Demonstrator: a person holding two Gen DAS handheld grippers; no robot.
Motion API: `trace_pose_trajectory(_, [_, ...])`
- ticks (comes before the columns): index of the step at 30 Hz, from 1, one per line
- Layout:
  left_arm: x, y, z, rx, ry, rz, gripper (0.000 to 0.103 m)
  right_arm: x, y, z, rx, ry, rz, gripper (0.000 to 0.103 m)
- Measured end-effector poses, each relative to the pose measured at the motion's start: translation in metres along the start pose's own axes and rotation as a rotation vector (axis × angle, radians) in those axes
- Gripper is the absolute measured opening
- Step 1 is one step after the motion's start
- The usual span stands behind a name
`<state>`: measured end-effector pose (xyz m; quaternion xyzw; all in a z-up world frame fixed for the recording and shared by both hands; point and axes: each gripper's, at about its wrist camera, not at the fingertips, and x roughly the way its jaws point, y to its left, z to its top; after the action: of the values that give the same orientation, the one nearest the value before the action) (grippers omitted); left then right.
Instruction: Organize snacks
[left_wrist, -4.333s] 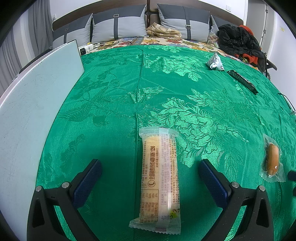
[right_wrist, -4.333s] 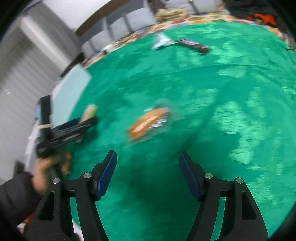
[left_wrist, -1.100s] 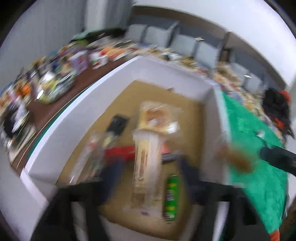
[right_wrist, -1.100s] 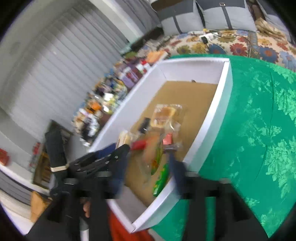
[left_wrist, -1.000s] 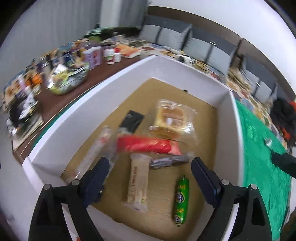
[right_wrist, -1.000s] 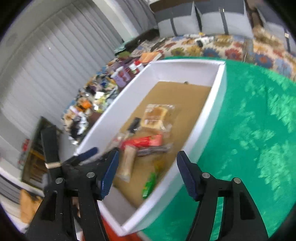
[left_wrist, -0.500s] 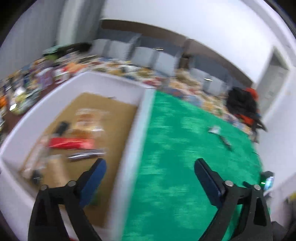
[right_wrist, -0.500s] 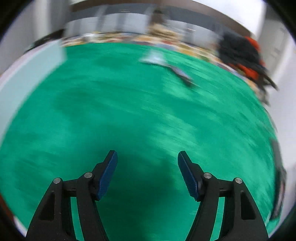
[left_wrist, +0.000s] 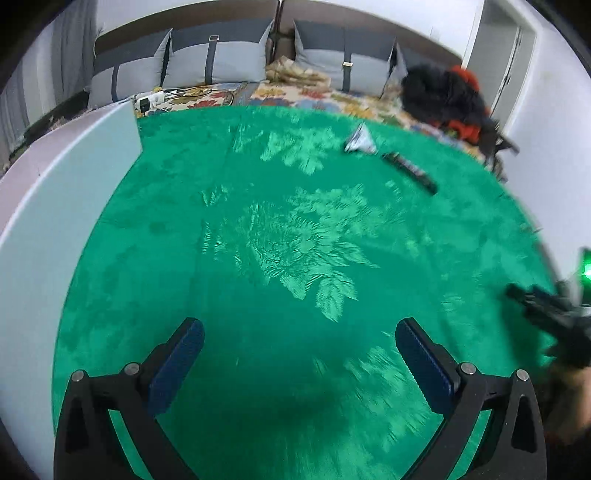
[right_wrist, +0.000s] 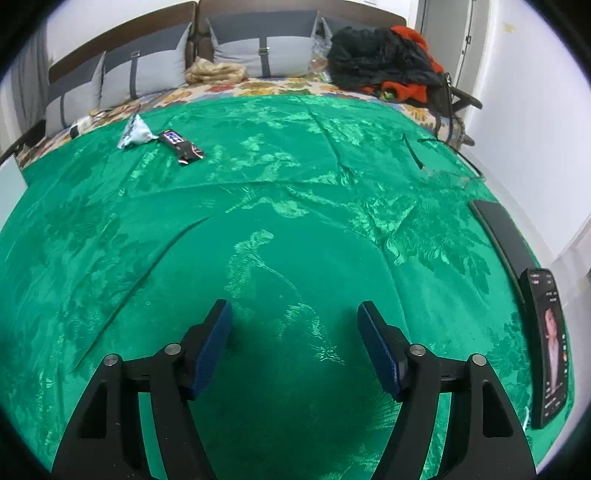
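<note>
On the green cloth (left_wrist: 288, 236), a silver snack packet (left_wrist: 360, 142) and a dark wrapped bar (left_wrist: 410, 171) lie side by side at the far end. The right wrist view shows the same packet (right_wrist: 135, 134) and bar (right_wrist: 181, 146) at its upper left. My left gripper (left_wrist: 299, 332) hangs open over bare cloth with nothing between its fingers. My right gripper (right_wrist: 294, 314) is also over bare cloth, its jaws opening with nothing between them. From the left wrist view, the right gripper (left_wrist: 546, 317) shows blurred at the right edge.
The white box's outer wall (left_wrist: 55, 221) runs along the left of the cloth. A phone (right_wrist: 550, 343) with a lit screen and a dark flat slab (right_wrist: 498, 229) lie at the right edge. Grey cushions (right_wrist: 258, 44) and black-and-red clothes (right_wrist: 384, 62) lie beyond the cloth.
Both grippers let go of their snacks over the white box, then swung right, away from it. Both views now look down on the green cloth, with the box's inside out of sight.
</note>
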<state>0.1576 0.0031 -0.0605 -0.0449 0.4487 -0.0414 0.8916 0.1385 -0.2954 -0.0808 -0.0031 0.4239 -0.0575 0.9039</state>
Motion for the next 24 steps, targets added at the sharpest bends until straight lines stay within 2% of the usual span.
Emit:
trace_pose_trajectory(7, [0.053, -0.012, 0.001, 0.066, 0.022, 0.089, 0.103, 0.003, -0.008, -0.001, 0.048, 0.019, 0.034, 0.084])
trace_pose_trajectory(11, [0.054, -0.006, 0.0, 0.038, 0.009, 0.089, 0.102, 0.005, -0.008, -0.001, 0.05, 0.025, 0.036, 0.087])
trace_pose_trajectory(24, [0.055, -0.006, -0.001, 0.046, 0.012, 0.094, 0.103, 0.007, -0.008, 0.0, 0.048, 0.029, 0.036, 0.091])
